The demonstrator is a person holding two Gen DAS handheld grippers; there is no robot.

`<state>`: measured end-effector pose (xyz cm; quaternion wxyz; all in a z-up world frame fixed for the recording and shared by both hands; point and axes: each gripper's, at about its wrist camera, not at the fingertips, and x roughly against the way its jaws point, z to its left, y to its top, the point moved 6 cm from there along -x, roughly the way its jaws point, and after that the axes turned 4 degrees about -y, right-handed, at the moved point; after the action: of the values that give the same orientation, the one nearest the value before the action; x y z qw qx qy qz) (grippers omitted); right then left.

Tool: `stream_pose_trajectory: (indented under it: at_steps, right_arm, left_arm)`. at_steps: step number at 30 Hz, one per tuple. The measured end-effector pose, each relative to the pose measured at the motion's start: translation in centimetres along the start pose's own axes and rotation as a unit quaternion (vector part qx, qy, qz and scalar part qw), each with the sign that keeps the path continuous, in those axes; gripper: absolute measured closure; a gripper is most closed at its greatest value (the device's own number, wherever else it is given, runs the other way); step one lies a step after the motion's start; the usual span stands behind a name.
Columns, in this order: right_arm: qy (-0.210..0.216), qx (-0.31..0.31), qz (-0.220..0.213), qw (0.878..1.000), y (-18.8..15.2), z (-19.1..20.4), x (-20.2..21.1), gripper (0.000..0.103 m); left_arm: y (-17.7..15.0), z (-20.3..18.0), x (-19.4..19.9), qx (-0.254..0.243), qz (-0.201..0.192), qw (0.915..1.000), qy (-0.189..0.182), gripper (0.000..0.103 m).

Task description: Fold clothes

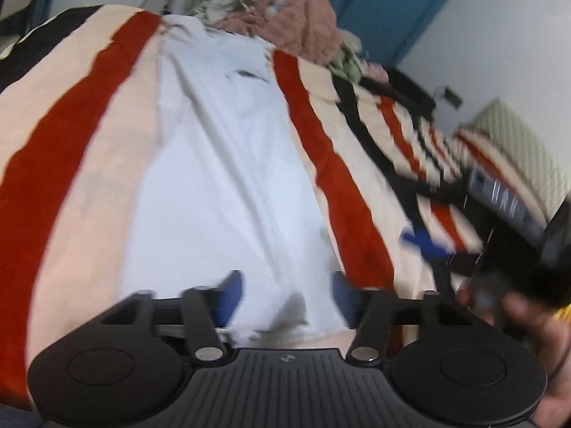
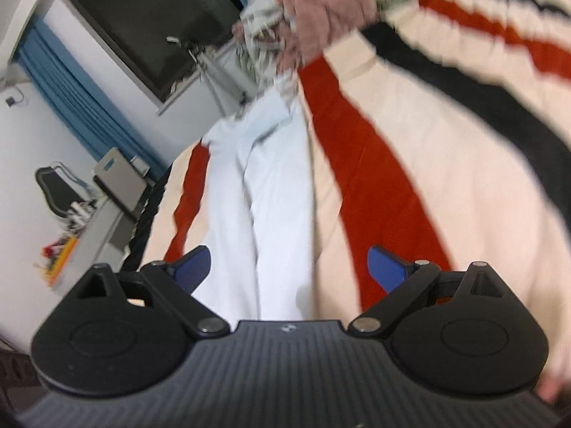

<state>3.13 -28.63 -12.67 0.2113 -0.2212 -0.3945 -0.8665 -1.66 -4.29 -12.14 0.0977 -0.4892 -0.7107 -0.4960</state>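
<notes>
A pale blue-white garment [image 1: 228, 185] lies stretched out lengthwise on a striped blanket [image 1: 89, 135]; it looks like trousers folded leg on leg. My left gripper [image 1: 287, 297] is open, its blue pads either side of the garment's near end, just above it. The garment [image 2: 271, 192] also shows in the right wrist view on the same blanket [image 2: 446, 164]. My right gripper [image 2: 289, 267] is open wide over the near end, holding nothing. It shows blurred at the right of the left wrist view [image 1: 428, 244].
A heap of pink and patterned clothes [image 1: 285, 10] lies at the far end of the bed, also in the right wrist view [image 2: 314, 18]. A desk with clutter [image 2: 89, 214], a chair and a dark window stand to the left. A quilted cushion [image 1: 521, 142] lies at right.
</notes>
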Motion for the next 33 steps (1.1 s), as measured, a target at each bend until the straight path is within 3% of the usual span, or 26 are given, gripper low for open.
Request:
stream_pose_trajectory:
  at_steps: [3, 8, 11, 13, 14, 15, 16, 21, 23, 27, 29, 31, 33]
  right_arm:
    - [0.010, -0.025, 0.034, 0.999, -1.2, -0.1, -1.2, 0.007]
    - [-0.012, -0.049, 0.070, 0.996, -2.8, -0.8, -2.9, 0.019]
    - [-0.033, -0.073, 0.076, 0.994, -3.1, -1.5, -3.4, 0.019]
    - [-0.034, -0.072, 0.072, 0.994, -3.3, -1.2, -3.4, 0.019]
    - [-0.034, -0.068, 0.069, 0.995, -3.4, -1.0, -3.4, 0.019]
    - [-0.036, -0.062, 0.069, 0.995, -3.6, -0.7, -3.4, 0.019]
    - [-0.039, -0.055, 0.068, 0.995, -3.7, -0.5, -3.4, 0.019]
    - [-0.055, -0.006, 0.065, 0.996, -4.0, 0.4, -3.2, 0.019]
    - [-0.058, 0.007, 0.064, 0.996, -4.0, 0.6, -3.2, 0.019]
    - [-0.063, 0.009, 0.065, 0.996, -4.0, 0.5, -3.4, 0.019]
    - [-0.062, 0.006, 0.066, 0.996, -4.0, 0.4, -3.5, 0.019]
    - [-0.058, 0.005, 0.066, 0.996, -3.9, 0.5, -3.7, 0.019]
    - [-0.042, 0.000, 0.072, 0.997, -4.2, 0.6, -3.7, 0.019]
  left_arm:
    - [2.1, 3.9, 0.8, 0.049, -0.028, 0.9980, 0.029, 0.026]
    - [2.4, 10.3, -2.0, 0.168, -0.001, 0.9848, 0.043, 0.026]
    - [2.4, 11.3, -2.9, 0.180, 0.007, 0.9828, 0.039, 0.028]
    - [2.5, 10.8, -2.8, 0.156, 0.004, 0.9868, 0.044, 0.045]
    - [2.3, 10.3, -2.8, 0.145, 0.005, 0.9884, 0.047, 0.076]
    - [2.0, 10.1, -2.6, 0.137, 0.005, 0.9893, 0.049, 0.100]
    - [1.8, 9.9, -2.3, 0.132, 0.003, 0.9899, 0.052, 0.102]
    - [1.4, 8.6, 1.7, 0.135, -0.046, 0.9889, 0.042, 0.102]
    - [1.3, 9.3, 2.9, 0.147, -0.058, 0.9854, 0.062, 0.102]
    - [1.0, 10.9, 4.1, 0.174, -0.054, 0.9779, 0.102, 0.102]
    - [1.1, 11.0, 3.9, 0.173, -0.049, 0.9781, 0.104, 0.101]
    - [1.3, 10.9, 3.3, 0.167, -0.042, 0.9804, 0.096, 0.090]
    - [1.1, 10.8, 2.3, 0.162, -0.026, 0.9831, 0.080, 0.057]
